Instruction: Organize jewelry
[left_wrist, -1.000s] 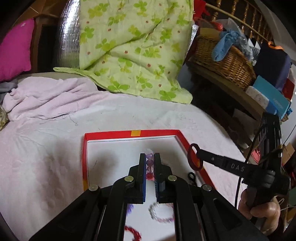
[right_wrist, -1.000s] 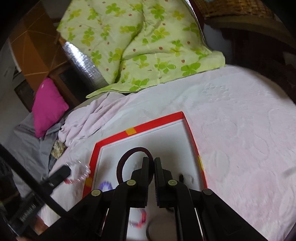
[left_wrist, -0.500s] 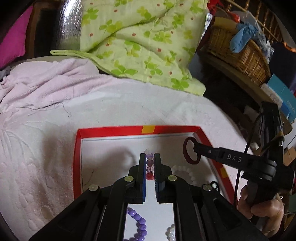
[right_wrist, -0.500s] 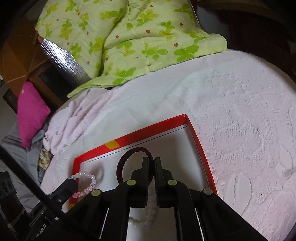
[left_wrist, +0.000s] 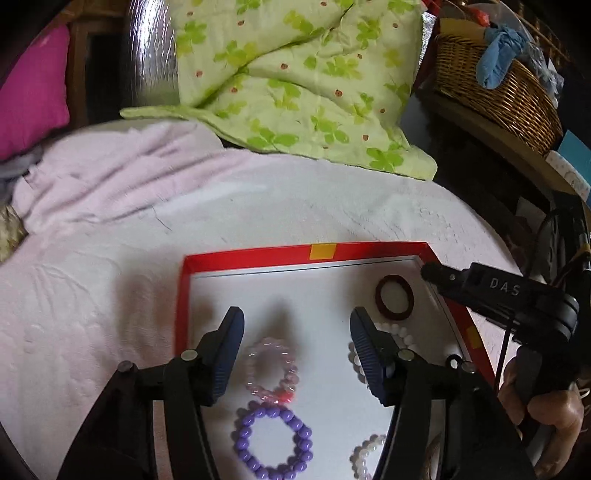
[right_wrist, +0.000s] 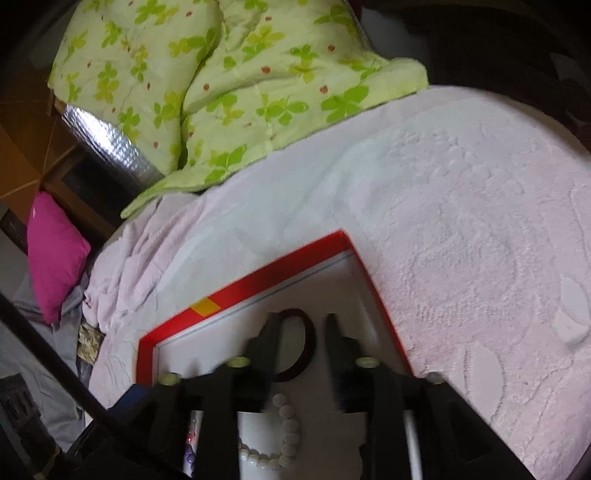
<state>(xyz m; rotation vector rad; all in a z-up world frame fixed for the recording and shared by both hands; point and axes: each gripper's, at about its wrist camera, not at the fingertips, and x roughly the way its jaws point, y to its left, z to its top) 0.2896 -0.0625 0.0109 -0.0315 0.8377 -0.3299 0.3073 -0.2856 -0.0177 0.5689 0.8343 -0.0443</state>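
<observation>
A red-rimmed white tray (left_wrist: 258, 256) lies on the bed. My left gripper (left_wrist: 295, 326) is open and empty above a clear pink bead bracelet (left_wrist: 271, 363) lying in the tray. A purple bead bracelet (left_wrist: 273, 439), a white bead bracelet (left_wrist: 397, 334) and a dark red ring bracelet (left_wrist: 394, 297) also lie in the tray. My right gripper (right_wrist: 301, 325) is open, its fingers on either side of the dark red ring bracelet (right_wrist: 308, 339), which lies flat on the tray (right_wrist: 258, 284). The white bead bracelet (right_wrist: 284, 432) lies below it.
The tray sits on a pale pink blanket (left_wrist: 110, 258). A green clover quilt (left_wrist: 295, 85) is heaped behind it, with a magenta pillow (left_wrist: 33, 85) at the far left. A wicker basket (left_wrist: 495, 85) stands on a shelf at the right.
Both grippers have opened. The left one let go of the clear pink bead bracelet and the right one let go of the dark red ring; both now lie in the tray.
</observation>
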